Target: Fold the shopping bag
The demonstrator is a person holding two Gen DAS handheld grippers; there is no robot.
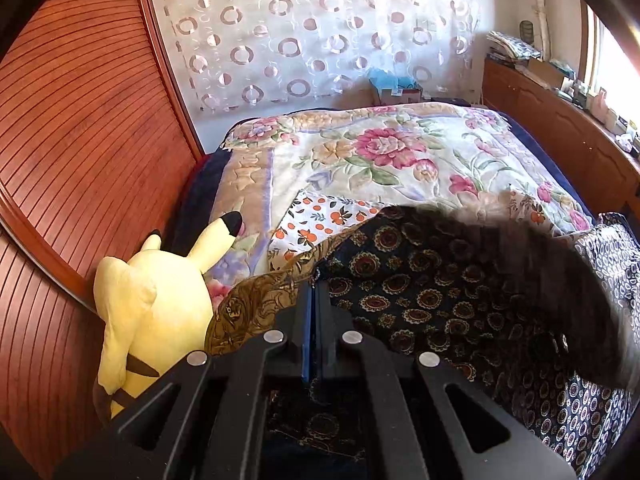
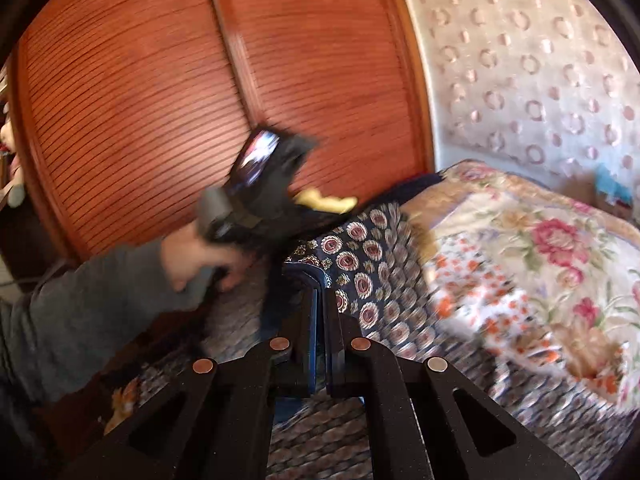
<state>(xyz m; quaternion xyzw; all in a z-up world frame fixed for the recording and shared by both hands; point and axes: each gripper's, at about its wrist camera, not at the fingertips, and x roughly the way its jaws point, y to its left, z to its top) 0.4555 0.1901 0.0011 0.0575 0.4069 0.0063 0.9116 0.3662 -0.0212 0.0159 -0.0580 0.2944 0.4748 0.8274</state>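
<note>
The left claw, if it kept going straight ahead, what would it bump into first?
Probably the dark navy medallion-patterned fabric shopping bag itself: the left claw is shut on its edge. Beyond that lies the white orange-fruit-print cloth on the bed, though depth is hard to judge.

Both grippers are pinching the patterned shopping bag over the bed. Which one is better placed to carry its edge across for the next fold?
Probably the right gripper: it is shut on an upper edge of the shopping bag, with the open bed ahead. The left gripper, also shut on the bag, can anchor it.
</note>
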